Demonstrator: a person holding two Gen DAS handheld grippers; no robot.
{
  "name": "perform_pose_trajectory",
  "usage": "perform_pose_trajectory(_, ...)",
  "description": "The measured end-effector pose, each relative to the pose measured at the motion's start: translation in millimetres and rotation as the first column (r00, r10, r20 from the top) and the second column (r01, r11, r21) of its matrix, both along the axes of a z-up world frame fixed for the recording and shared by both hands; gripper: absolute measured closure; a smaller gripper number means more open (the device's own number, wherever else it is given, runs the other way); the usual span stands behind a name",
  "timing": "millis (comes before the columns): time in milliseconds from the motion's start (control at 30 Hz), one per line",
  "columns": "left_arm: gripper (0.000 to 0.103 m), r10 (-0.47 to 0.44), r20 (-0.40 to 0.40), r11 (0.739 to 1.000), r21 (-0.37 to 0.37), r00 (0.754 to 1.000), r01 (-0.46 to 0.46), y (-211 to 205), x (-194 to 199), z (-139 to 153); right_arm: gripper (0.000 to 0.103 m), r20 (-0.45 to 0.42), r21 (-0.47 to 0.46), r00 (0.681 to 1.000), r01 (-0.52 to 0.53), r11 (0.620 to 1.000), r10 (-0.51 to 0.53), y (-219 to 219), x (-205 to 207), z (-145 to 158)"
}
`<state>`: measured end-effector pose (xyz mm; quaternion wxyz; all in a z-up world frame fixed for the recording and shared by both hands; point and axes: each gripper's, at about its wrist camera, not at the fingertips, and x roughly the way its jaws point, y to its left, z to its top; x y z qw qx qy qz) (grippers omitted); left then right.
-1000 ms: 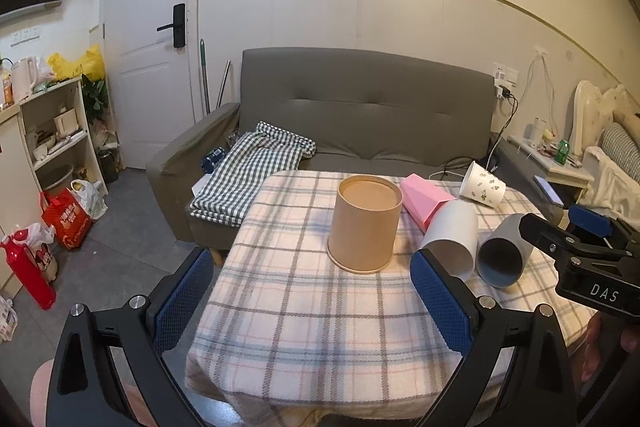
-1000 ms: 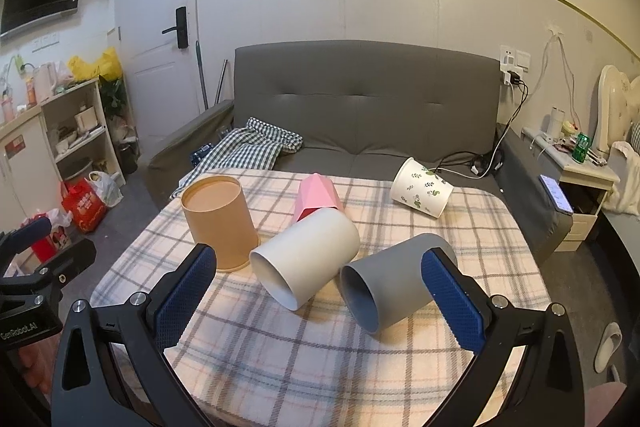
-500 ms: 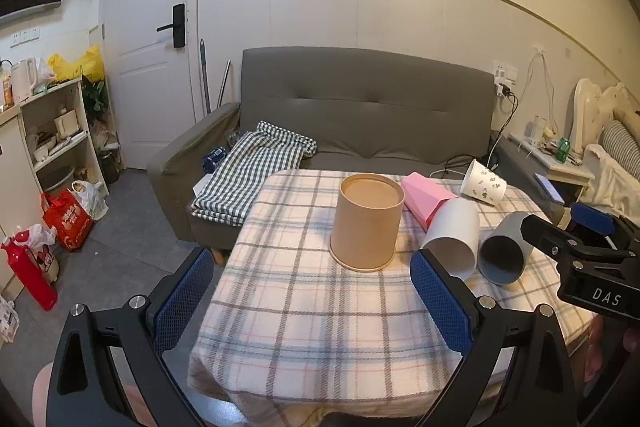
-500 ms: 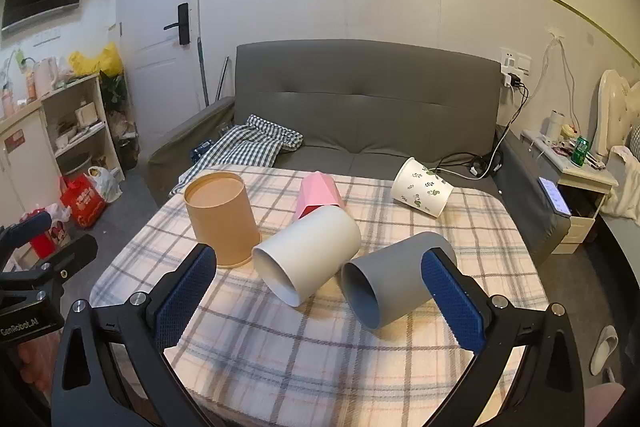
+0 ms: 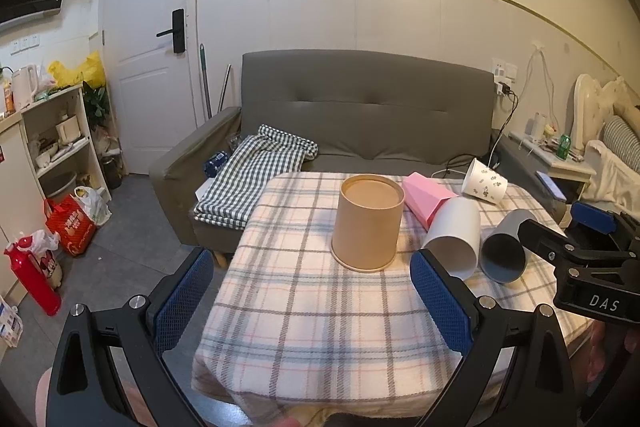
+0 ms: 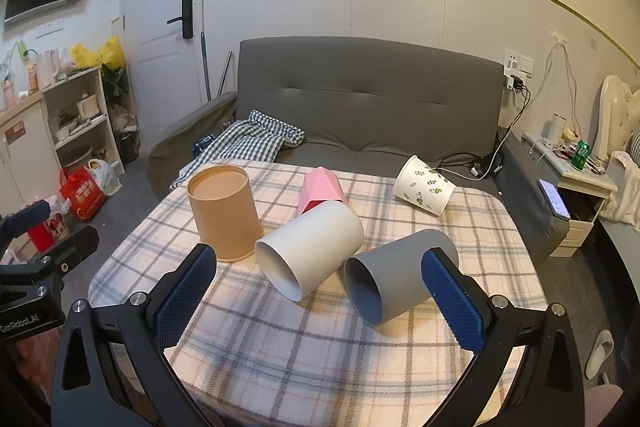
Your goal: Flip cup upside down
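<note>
Five cups sit on the checked tablecloth (image 6: 500,227), and only one of them stands. Farthest left is the tan cup (image 6: 224,213), the one upright, base up with its mouth down on the cloth. Next comes the pink cup (image 6: 320,189), faceted and on its side, its open end hidden behind the white cup (image 6: 310,251); whether the two touch I cannot make out from here. The white cup lies on its side with its mouth toward the near edge. Just beside it, the grey cup (image 6: 394,275) lies the same way, mouth toward the front. Well back toward the far right corner, the leaf-print cup (image 6: 424,185) is tipped over too. That makes four lying and one inverted.

Two grippers hover at the near edge, holding nothing. The left gripper (image 5: 312,303) has its blue pads (image 5: 184,297) spread wide, ahead of the tan cup. The right gripper (image 6: 318,301) is spread just as wide, framing the white and grey cups.

Beyond the table stands one grey sofa (image 6: 372,107) with one checked blanket (image 6: 256,141) on it.
</note>
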<state>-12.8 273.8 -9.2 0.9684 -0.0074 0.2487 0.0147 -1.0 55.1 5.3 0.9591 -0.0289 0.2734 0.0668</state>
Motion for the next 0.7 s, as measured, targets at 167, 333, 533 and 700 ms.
perform_pose_trajectory(167,0.002,-0.007,0.004,1.000,0.004,1.000,0.007,-0.5,-1.4,1.1,0.000,0.000,-0.002,1.000,-0.002,1.000,0.002,0.0,0.7,-0.8)
perform_pose_trajectory(333,0.002,-0.008,0.004,1.000,0.004,1.000,0.008,-1.0,-1.2,1.1,0.000,-0.001,-0.001,1.000,0.000,1.000,0.000,0.3,0.5,0.0)
perform_pose_trajectory(533,0.002,-0.008,0.004,1.000,0.003,1.000,0.008,-0.9,-1.8,1.2,0.000,-0.002,-0.001,1.000,-0.002,1.000,0.002,0.5,0.8,-0.5)
perform_pose_trajectory(700,0.002,-0.009,0.004,1.000,0.003,1.000,0.009,-0.9,-1.6,1.3,0.000,-0.001,-0.002,1.000,-0.001,1.000,0.001,0.6,0.6,-0.6)
